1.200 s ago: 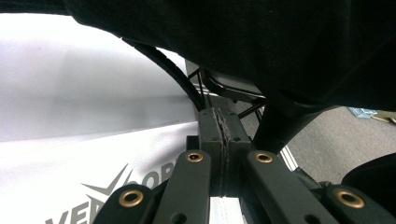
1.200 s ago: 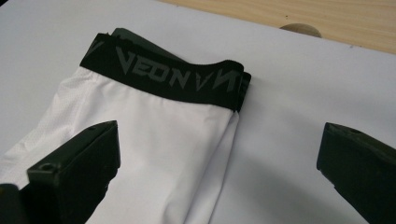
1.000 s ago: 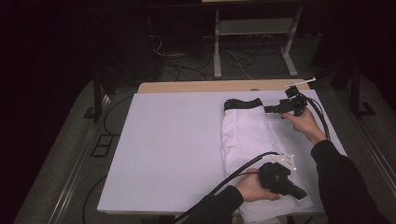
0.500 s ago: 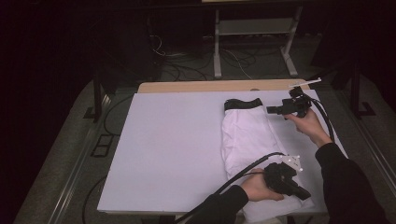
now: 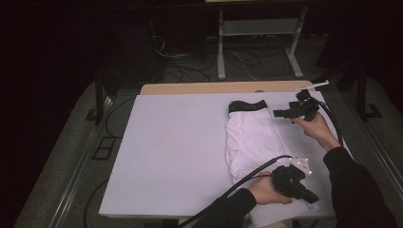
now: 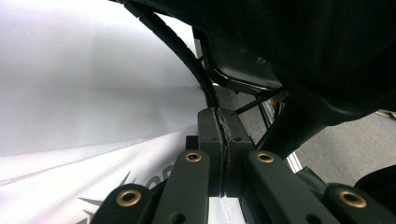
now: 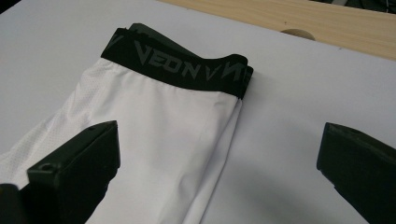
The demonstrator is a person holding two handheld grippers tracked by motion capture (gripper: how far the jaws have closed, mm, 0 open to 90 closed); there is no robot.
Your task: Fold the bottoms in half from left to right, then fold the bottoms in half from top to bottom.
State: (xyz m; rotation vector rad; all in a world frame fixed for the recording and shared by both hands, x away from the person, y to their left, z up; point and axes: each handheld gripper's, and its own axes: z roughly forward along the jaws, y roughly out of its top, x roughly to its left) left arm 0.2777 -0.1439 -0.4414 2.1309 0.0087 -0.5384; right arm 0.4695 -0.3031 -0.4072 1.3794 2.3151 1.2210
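High view: white shorts [image 5: 252, 140] lie folded on the white table cover [image 5: 176, 152]; the left gripper [image 5: 311, 196], jaws pressed together on fabric, pinches their near hem; the right gripper [image 5: 278, 113], jaws wide, hovers beside their black waistband [image 7: 177, 63], lettered "VEON".

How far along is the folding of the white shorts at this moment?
Done: the white shorts lie folded lengthwise into a narrow strip, black waistband at the far end. In hand: the left tongs are shut, apparently pinching the hem at the near table edge; the right tongs hover open beside the waistband. Left, probably: gripping the waistband end and folding the strip across.
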